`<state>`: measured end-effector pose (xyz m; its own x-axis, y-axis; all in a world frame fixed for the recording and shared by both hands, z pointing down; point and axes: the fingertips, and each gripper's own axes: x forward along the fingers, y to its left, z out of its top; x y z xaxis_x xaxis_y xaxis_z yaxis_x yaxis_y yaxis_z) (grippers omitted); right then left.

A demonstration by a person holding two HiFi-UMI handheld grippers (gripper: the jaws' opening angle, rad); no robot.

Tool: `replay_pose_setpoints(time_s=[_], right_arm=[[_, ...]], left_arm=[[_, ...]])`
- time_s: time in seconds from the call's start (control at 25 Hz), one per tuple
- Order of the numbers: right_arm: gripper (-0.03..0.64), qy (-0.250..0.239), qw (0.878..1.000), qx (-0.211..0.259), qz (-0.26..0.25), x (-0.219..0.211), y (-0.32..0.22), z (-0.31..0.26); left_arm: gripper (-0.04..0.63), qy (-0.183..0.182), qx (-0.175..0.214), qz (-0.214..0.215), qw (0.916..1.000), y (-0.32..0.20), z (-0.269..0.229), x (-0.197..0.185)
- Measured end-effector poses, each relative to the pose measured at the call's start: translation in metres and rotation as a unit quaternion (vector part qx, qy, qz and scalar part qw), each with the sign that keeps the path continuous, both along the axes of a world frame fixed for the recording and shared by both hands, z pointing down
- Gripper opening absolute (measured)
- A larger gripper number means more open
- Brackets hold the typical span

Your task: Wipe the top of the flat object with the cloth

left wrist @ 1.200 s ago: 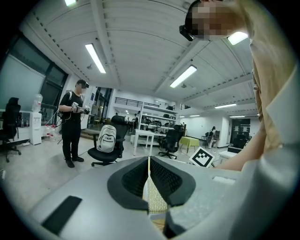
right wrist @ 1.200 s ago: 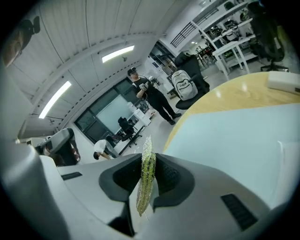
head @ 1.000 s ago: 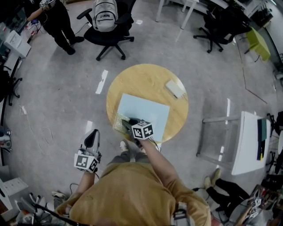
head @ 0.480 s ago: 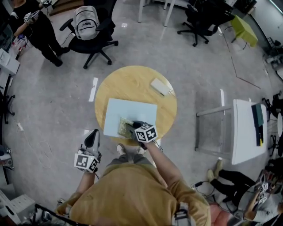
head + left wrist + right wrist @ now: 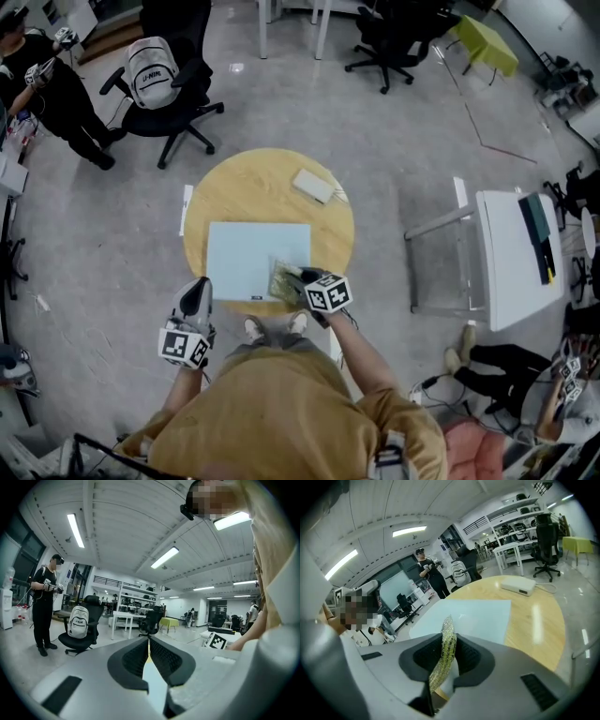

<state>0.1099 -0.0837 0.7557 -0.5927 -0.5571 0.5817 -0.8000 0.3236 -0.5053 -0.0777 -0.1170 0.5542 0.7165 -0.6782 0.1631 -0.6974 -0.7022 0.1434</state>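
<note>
Cloth point(image 5: 283, 280) rests on the near right corner of the pale blue flat sheet point(image 5: 246, 258) on the round surface point(image 5: 272, 183), pinched in the right tongs point(image 5: 298, 277), arm reaching forward. Near left, off the surface, the left tongs point(image 5: 197, 289) hang low, jaws together, empty.

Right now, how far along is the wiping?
Done: the right gripper is shut on the yellow-green mesh cloth. In hand: it sits on the near right corner of the pale blue flat board. Still to do: no wipe marks show, so the rest likely remains.
</note>
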Motion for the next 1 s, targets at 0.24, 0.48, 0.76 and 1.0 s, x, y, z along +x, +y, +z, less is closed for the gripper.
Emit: replay_pose_setpoints(time_s=[0.24,0.48,0.76,1.0], right_arm=[[0.063,0.020,0.999,-0.008,0.029,0.044,0.020,0.004],[0.063,0.031,0.998,-0.005,0.055,0.082,0.033,-0.004],[0.063,0.053,0.996,0.029,0.068,0.109,0.033,-0.031],[0.063,-0.029,0.995,0.076,0.058,0.079,-0.003,-0.081]], left_arm=[[0.015,0.000,0.003,0.006,1.0000,0.001,-0.004,0.009],[0.015,0.003,0.007,0.016,0.9998,0.003,-0.008,0.022],[0.015,0.004,0.012,0.028,0.9995,0.001,-0.010,0.039],[0.015,0.000,0.017,0.010,0.9998,0.003,-0.014,0.034]])
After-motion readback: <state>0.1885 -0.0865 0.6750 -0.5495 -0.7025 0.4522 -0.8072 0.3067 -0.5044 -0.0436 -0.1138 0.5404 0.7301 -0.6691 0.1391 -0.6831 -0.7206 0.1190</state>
